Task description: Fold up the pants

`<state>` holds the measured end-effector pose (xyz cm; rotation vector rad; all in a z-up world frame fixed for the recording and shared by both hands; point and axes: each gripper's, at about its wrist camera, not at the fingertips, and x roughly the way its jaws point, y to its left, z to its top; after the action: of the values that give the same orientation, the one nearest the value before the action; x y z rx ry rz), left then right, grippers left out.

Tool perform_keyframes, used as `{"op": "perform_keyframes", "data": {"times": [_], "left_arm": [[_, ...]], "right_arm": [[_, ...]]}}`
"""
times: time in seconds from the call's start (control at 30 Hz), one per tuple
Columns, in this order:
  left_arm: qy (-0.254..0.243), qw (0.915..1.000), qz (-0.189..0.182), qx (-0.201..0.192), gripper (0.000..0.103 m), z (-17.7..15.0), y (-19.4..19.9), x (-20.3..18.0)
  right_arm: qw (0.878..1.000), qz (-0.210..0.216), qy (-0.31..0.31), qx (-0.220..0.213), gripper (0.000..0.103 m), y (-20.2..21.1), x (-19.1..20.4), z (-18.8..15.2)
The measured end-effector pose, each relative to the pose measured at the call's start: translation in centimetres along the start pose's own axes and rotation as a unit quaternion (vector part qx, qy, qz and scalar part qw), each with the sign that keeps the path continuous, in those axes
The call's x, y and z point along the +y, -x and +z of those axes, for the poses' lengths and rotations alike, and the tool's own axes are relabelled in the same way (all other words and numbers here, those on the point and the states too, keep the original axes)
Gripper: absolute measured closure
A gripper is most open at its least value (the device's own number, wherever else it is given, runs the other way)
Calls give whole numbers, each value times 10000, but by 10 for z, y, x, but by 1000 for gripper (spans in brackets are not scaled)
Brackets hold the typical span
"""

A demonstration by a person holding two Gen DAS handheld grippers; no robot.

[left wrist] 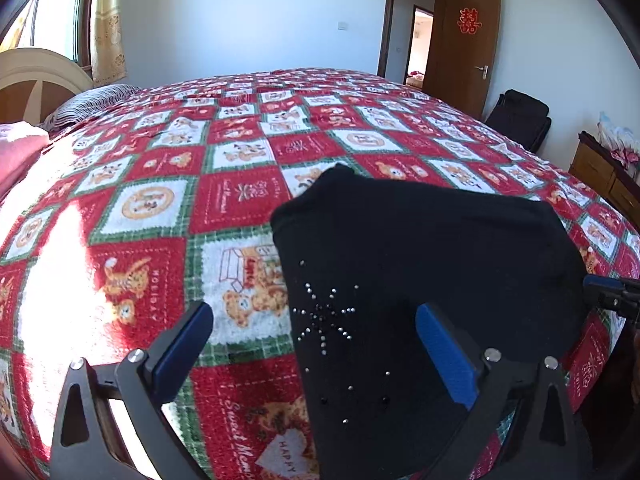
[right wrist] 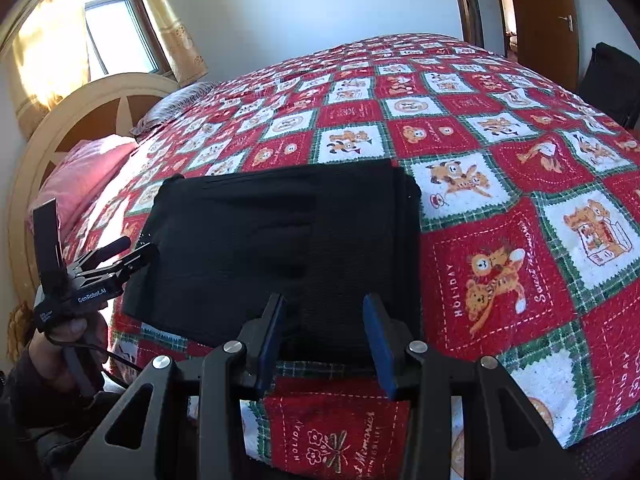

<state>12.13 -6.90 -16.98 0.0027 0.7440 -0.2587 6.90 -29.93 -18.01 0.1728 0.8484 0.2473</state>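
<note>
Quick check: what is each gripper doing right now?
Left gripper: open, holding nothing, over the black pants.
Right gripper: open, holding nothing, at the pants' near edge.

We see a red patchwork blanket (left wrist: 240,196) with bears, a pink pillow (right wrist: 92,168), a brown door (left wrist: 468,40).

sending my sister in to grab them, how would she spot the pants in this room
Look at the big bed with the red, white and green teddy-bear blanket. Near its front edge lie the folded black pants, the only plain dark thing on the pattern, with a small starburst of rhinestones on one side.
</note>
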Motion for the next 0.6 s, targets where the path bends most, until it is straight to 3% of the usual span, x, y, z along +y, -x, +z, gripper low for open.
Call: {"op": "perform_keyframes", "data": {"times": [0.23, 0.43, 0.5, 0.6], "left_arm": [[-15, 10000, -70, 9, 0, -5, 10, -2], [-169, 9998, -89, 0, 0, -12, 15, -10], [-206, 9998, -81, -8, 0, -12, 16, -11], [-184, 9997, -137, -29, 0, -13, 15, -8]], "right_arm": [[9999, -61, 127, -66, 60, 7, 5, 3], [9970, 317, 187, -680, 59, 22, 20, 27], [9975, 408, 43, -574, 59, 7, 16, 33], [9979, 379, -523, -85, 59, -20, -8, 33]]}}
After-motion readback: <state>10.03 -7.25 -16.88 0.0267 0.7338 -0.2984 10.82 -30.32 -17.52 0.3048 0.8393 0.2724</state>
